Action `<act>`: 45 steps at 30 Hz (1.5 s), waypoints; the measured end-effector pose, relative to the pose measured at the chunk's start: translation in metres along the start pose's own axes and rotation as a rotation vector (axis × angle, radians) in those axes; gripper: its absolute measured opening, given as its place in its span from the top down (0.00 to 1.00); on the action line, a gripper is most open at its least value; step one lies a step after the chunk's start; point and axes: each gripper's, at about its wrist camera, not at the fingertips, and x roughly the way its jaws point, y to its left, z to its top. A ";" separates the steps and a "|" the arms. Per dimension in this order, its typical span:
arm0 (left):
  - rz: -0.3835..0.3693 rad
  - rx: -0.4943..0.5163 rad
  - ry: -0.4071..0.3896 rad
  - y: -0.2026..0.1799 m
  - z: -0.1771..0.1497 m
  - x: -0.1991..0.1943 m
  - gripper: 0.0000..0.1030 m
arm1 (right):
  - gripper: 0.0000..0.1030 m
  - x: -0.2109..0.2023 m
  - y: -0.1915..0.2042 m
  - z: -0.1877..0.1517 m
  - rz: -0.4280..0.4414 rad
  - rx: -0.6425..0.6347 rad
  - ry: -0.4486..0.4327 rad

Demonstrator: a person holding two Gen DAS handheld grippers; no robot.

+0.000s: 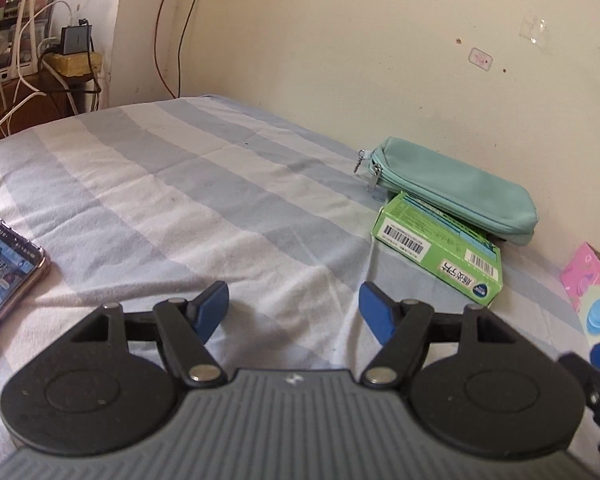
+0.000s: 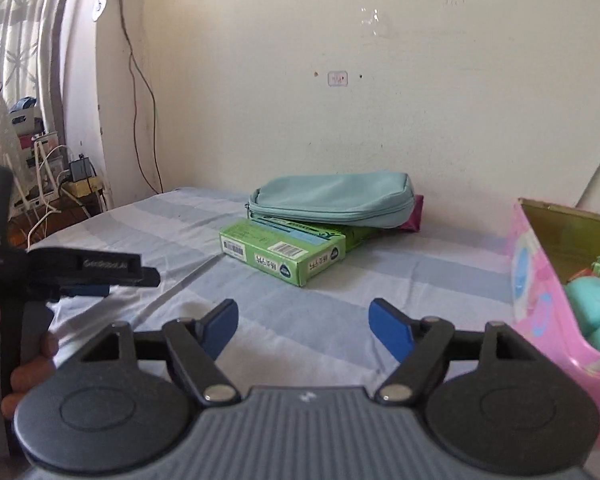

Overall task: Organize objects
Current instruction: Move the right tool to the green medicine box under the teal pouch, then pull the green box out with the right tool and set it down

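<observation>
Through the left wrist camera, my left claw [image 1: 294, 312] hangs over the striped bedsheet [image 1: 180, 184] with its blue pads apart and nothing between them, while the green box [image 1: 436, 248] lies ahead to the right, its far end tucked under the teal pouch [image 1: 456, 190], and a phone [image 1: 4, 268] rests at the left edge. From the right wrist camera, my right claw [image 2: 303, 330] gapes wide and empty, the same green box [image 2: 282, 250] and teal pouch [image 2: 332, 198] lying ahead, apart from the pads, and the pink box [image 2: 540, 292] just to the right.
</observation>
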 end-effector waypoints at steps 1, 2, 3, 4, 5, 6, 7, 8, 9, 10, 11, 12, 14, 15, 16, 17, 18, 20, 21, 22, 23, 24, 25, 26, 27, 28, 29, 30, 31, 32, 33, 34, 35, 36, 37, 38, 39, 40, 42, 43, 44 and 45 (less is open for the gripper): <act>-0.002 -0.005 -0.001 0.000 0.000 0.000 0.28 | 0.22 0.013 -0.002 0.007 0.002 0.032 0.013; -0.006 -0.009 -0.002 0.000 0.001 0.001 0.28 | 0.21 0.026 -0.003 0.014 0.005 0.058 0.027; -0.011 -0.012 -0.002 0.001 0.001 0.001 0.28 | 0.19 0.040 -0.004 0.022 0.011 0.088 0.040; -0.015 -0.015 -0.001 0.001 0.001 0.001 0.27 | 0.16 0.053 -0.003 0.029 0.012 0.107 0.047; -0.020 -0.018 0.000 0.001 0.001 0.001 0.27 | 0.16 0.076 0.002 0.043 0.002 0.123 0.050; -0.026 -0.025 0.002 0.004 0.001 0.001 0.26 | 0.16 0.087 0.007 0.049 0.003 0.114 0.051; -0.032 -0.032 0.004 0.004 0.001 0.001 0.23 | 0.16 0.087 0.007 0.049 0.003 0.114 0.051; -0.037 -0.038 0.005 0.005 0.001 0.001 0.23 | 0.16 0.097 0.013 0.055 0.005 0.098 0.051; -0.041 -0.043 0.006 0.006 0.002 0.001 0.23 | 0.17 0.105 0.019 0.060 0.004 0.076 0.049; -0.043 -0.047 0.008 0.007 0.002 0.002 0.23 | 0.18 0.114 0.025 0.065 0.006 0.045 0.050; -0.046 -0.050 0.009 0.008 0.002 0.002 0.23 | 0.19 0.125 0.031 0.071 0.011 0.008 0.056; -0.048 -0.052 0.009 0.008 0.002 0.002 0.23 | 0.23 0.134 0.037 0.075 0.016 -0.021 0.067; -0.050 -0.055 0.009 0.009 0.002 0.002 0.22 | 0.27 0.151 0.043 0.080 0.004 -0.048 0.100; -0.052 -0.057 0.010 0.009 0.002 0.002 0.22 | 0.29 0.161 0.044 0.082 -0.009 -0.048 0.120; -0.053 -0.059 0.010 0.009 0.003 0.002 0.22 | 0.30 0.170 0.044 0.084 -0.017 -0.043 0.138; -0.055 -0.060 0.011 0.010 0.003 0.002 0.22 | 0.30 0.178 0.044 0.084 -0.024 -0.036 0.155; -0.056 -0.060 0.011 0.010 0.003 0.002 0.22 | 0.29 0.183 0.042 0.083 -0.032 -0.034 0.167; -0.056 -0.057 0.012 0.010 0.003 0.002 0.22 | 0.28 0.192 0.042 0.081 -0.049 -0.039 0.172; -0.056 -0.056 0.012 0.009 0.003 0.002 0.22 | 0.25 0.192 0.042 0.081 -0.049 -0.039 0.172; -0.055 -0.055 0.012 0.009 0.003 0.002 0.22 | 0.22 0.195 0.041 0.082 -0.051 -0.031 0.179; -0.055 -0.053 0.012 0.009 0.003 0.002 0.22 | 0.21 0.201 0.036 0.085 -0.043 0.001 0.206; -0.054 -0.051 0.011 0.009 0.003 0.002 0.22 | 0.17 0.204 0.032 0.086 -0.032 0.032 0.224; -0.054 -0.051 0.011 0.009 0.003 0.003 0.22 | 0.17 0.204 0.032 0.086 -0.032 0.032 0.224; -0.053 -0.051 0.011 0.009 0.003 0.003 0.22 | 0.17 0.208 0.027 0.088 -0.015 0.068 0.240; -0.053 -0.052 0.010 0.009 0.003 0.002 0.22 | 0.22 0.208 0.027 0.088 -0.015 0.068 0.240; -0.051 -0.053 0.009 0.009 0.003 0.002 0.22 | 0.30 0.205 0.027 0.087 -0.009 0.059 0.235; -0.050 -0.053 0.009 0.009 0.003 0.002 0.22 | 0.33 0.201 0.028 0.086 0.004 0.050 0.229; -0.048 -0.053 0.008 0.009 0.003 0.003 0.22 | 0.37 0.197 0.029 0.083 0.021 0.042 0.225; -0.047 -0.052 0.007 0.008 0.003 0.003 0.22 | 0.40 0.186 0.026 0.078 0.047 0.040 0.221; -0.046 -0.053 0.007 0.008 0.003 0.003 0.22 | 0.40 0.186 0.026 0.078 0.047 0.040 0.221; -0.045 -0.053 0.006 0.008 0.003 0.002 0.22 | 0.41 0.180 0.025 0.075 0.057 0.034 0.217; -0.043 -0.055 0.005 0.008 0.003 0.002 0.22 | 0.41 0.176 0.024 0.072 0.066 0.031 0.213; -0.042 -0.057 0.004 0.009 0.003 0.002 0.22 | 0.41 0.161 0.020 0.066 0.091 0.034 0.212; -0.042 -0.058 0.003 0.009 0.003 0.002 0.22 | 0.41 0.161 0.020 0.066 0.091 0.034 0.212; -0.041 -0.058 0.002 0.009 0.003 0.002 0.22 | 0.41 0.153 0.017 0.062 0.107 0.038 0.213; -0.040 -0.057 0.002 0.009 0.003 0.001 0.22 | 0.41 0.145 0.014 0.058 0.125 0.045 0.217; -0.040 -0.055 0.001 0.009 0.003 0.001 0.22 | 0.41 0.137 0.011 0.054 0.138 0.051 0.218; -0.039 -0.053 0.000 0.009 0.003 0.001 0.22 | 0.41 0.128 0.009 0.050 0.152 0.053 0.220; -0.037 -0.051 -0.001 0.009 0.003 0.001 0.22 | 0.41 0.110 0.007 0.041 0.176 0.055 0.223; -0.036 -0.051 -0.002 0.009 0.003 0.001 0.22 | 0.40 0.101 0.006 0.037 0.187 0.053 0.221; -0.035 -0.049 -0.003 0.009 0.003 0.001 0.22 | 0.41 0.091 0.005 0.033 0.197 0.049 0.213; -0.033 -0.047 -0.004 0.009 0.003 0.001 0.22 | 0.41 0.071 0.003 0.025 0.192 0.046 0.183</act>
